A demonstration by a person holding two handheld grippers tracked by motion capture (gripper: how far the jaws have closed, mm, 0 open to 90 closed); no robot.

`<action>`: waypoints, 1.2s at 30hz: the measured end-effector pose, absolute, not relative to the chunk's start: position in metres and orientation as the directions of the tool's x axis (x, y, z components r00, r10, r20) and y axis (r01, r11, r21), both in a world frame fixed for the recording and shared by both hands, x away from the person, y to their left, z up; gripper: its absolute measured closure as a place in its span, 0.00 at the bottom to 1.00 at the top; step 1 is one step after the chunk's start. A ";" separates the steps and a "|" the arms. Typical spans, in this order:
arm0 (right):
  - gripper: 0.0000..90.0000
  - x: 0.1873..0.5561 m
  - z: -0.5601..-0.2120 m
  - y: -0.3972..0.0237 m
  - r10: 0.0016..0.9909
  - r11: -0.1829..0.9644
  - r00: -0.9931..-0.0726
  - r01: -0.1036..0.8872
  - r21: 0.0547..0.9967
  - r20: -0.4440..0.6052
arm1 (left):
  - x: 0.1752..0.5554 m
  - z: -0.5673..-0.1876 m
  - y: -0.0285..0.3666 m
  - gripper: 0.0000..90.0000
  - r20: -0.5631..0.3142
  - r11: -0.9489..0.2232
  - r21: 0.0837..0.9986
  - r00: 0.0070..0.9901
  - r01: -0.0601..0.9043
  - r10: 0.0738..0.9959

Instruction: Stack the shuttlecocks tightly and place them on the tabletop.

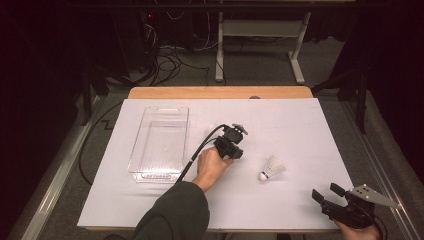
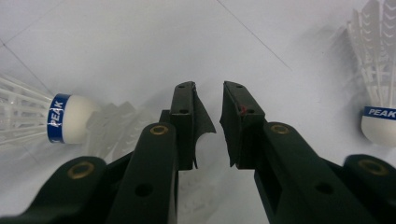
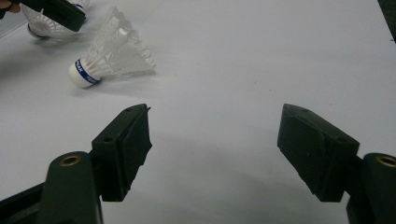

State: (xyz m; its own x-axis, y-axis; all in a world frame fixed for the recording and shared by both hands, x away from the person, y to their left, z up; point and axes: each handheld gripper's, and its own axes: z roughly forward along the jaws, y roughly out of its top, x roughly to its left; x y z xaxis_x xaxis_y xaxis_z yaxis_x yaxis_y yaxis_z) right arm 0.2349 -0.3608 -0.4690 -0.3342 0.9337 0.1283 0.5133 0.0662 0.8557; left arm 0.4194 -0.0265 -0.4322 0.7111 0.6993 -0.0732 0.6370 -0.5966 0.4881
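Observation:
A white feather shuttlecock (image 1: 272,167) with a blue band lies on its side on the white table, right of my left hand; it also lies ahead of my right gripper (image 3: 109,56). My left gripper (image 1: 231,140) points down at the table centre. Its jaws (image 2: 208,91) stand a narrow gap apart, open, with bare table between them. One shuttlecock (image 2: 60,119) lies to their left, cork toward the jaws, and another shuttlecock (image 2: 380,112) stands at the right edge. My right gripper (image 1: 325,191) rests near the front right corner, wide open (image 3: 215,114) and holding nothing.
A clear plastic bin (image 1: 160,142) sits left of my left hand, with nothing seen in it. The left gripper's black cable (image 1: 192,157) runs along the bin's right side. A wooden strip (image 1: 220,92) borders the table's far edge.

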 end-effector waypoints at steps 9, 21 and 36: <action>0.29 0.235 -0.469 -0.361 0.934 0.067 -0.334 0.513 0.856 0.127 | 0.419 -0.432 -0.027 0.81 -0.079 -0.599 0.491 0.717 0.633 0.693; 0.29 0.235 -0.469 -0.360 0.934 0.069 -0.335 0.513 0.856 0.126 | 0.420 -0.430 -0.027 0.71 -0.089 -0.588 0.505 0.716 0.631 0.692; 0.29 0.235 -0.469 -0.361 0.933 0.068 -0.337 0.512 0.856 0.127 | 0.419 -0.428 -0.028 0.64 -0.080 -0.585 0.531 0.723 0.614 0.686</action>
